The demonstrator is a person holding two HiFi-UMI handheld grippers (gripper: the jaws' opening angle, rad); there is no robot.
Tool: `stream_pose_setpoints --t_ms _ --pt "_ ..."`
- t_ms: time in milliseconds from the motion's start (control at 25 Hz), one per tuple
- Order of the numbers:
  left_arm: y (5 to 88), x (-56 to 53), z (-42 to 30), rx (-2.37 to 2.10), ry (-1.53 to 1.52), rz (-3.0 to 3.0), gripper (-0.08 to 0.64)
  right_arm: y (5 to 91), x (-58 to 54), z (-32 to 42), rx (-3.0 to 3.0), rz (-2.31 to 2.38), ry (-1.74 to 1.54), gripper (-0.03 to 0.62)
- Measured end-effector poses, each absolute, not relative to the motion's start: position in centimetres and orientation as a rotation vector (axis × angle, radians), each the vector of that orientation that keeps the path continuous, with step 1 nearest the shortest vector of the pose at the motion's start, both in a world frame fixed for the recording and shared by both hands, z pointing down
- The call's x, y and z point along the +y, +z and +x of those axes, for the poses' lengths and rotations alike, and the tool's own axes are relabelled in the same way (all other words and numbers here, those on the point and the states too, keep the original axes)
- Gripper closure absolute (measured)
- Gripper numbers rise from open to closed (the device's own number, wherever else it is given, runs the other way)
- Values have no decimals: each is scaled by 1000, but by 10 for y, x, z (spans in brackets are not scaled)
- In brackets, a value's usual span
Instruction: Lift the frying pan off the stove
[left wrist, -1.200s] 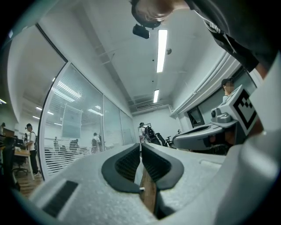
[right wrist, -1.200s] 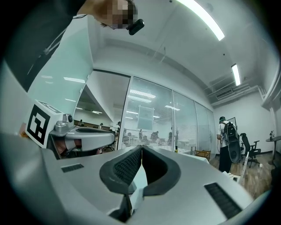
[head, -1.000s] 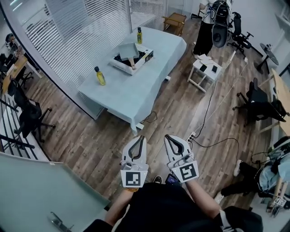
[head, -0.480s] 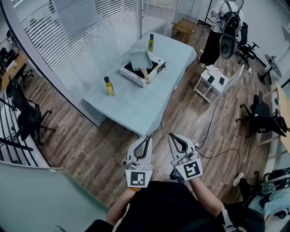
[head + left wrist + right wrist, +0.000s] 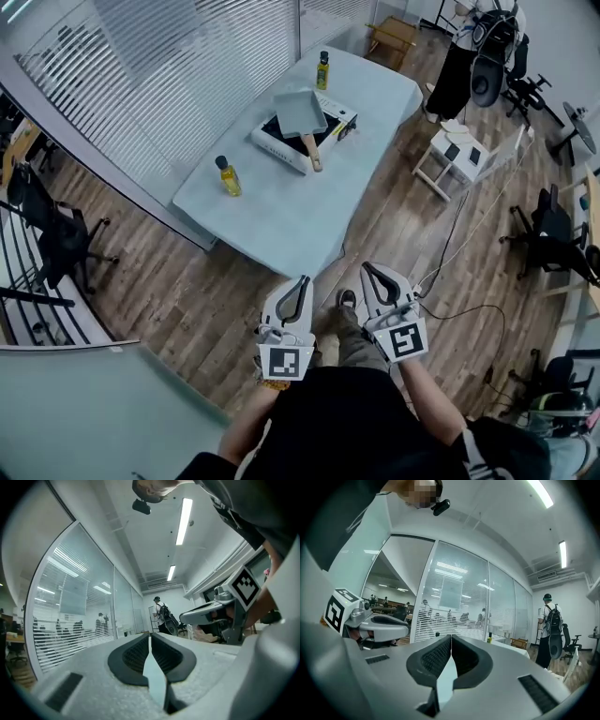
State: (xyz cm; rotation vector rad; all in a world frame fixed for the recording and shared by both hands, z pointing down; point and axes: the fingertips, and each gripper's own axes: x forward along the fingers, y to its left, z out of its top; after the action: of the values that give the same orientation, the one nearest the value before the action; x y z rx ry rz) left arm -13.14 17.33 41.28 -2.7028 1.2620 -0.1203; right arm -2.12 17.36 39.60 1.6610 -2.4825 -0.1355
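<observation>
Square grey frying pan (image 5: 300, 112) with wooden handle, resting on white stove (image 5: 281, 145), handle towards viewer

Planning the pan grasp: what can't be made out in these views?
- Frying pan contents: head view, too small to tell.
- Stove controls: head view, too small.
- Near bottle and far bottle labels: head view, too small.
- Pan and stove in the gripper views: hidden behind the left gripper and right gripper bodies.
</observation>
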Motion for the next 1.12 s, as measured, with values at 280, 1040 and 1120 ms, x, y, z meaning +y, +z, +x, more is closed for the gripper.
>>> stream_pose_setpoints --t_ms 280,1040,1120 --pt "426 100 -95 1323 -178 -2640 537 417 88 25 -2540 1603 -121 589" --pt "432 -87 -26 1772 -309 -2514 535 421 -148 103 -2744 1340 -29 589" --pt "443 -97 -25 1786 -310 -2589 532 428 -157 103 -2747 1324 -8 589"
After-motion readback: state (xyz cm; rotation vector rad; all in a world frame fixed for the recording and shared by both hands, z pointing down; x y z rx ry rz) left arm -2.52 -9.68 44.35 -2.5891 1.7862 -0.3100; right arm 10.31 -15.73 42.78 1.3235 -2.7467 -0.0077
